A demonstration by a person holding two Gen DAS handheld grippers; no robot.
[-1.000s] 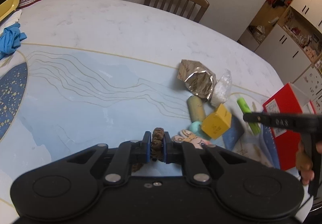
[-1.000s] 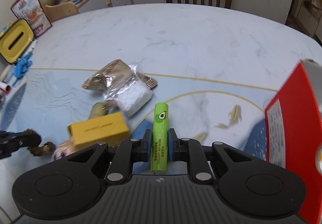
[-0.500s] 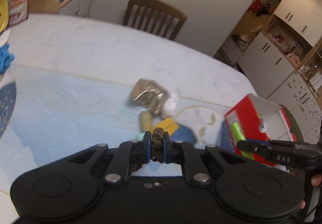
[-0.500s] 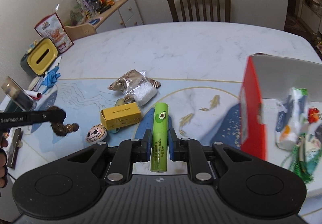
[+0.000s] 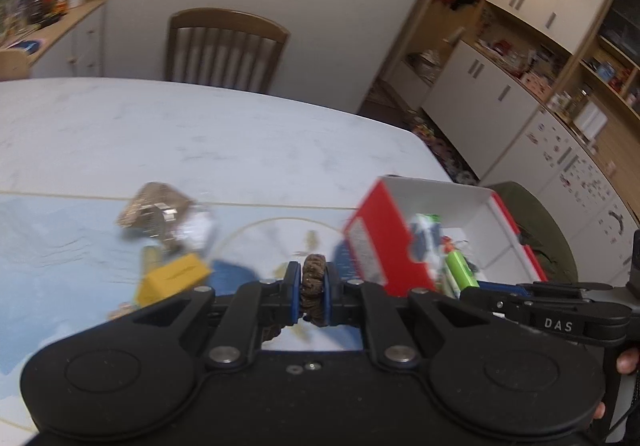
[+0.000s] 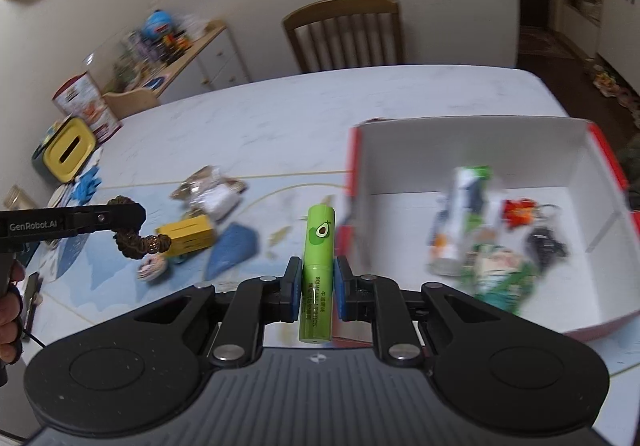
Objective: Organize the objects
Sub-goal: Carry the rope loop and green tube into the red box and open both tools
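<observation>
My left gripper is shut on a brown braided bracelet, held above the table. From the right wrist view the bracelet dangles from that gripper at the left. My right gripper is shut on a green tube with an avocado print, just left of the red box with white inside. The tube also shows over the box in the left wrist view. The box holds a white-and-green packet, a red charm and other small items.
On the table lie a yellow carton, a foil bag with a white packet, a blue wedge and a small face toy. A yellow-lidded container stands far left. A wooden chair is behind.
Both grippers have risen and swung right toward the red box, each still holding its object. The box interior has come into full view.
</observation>
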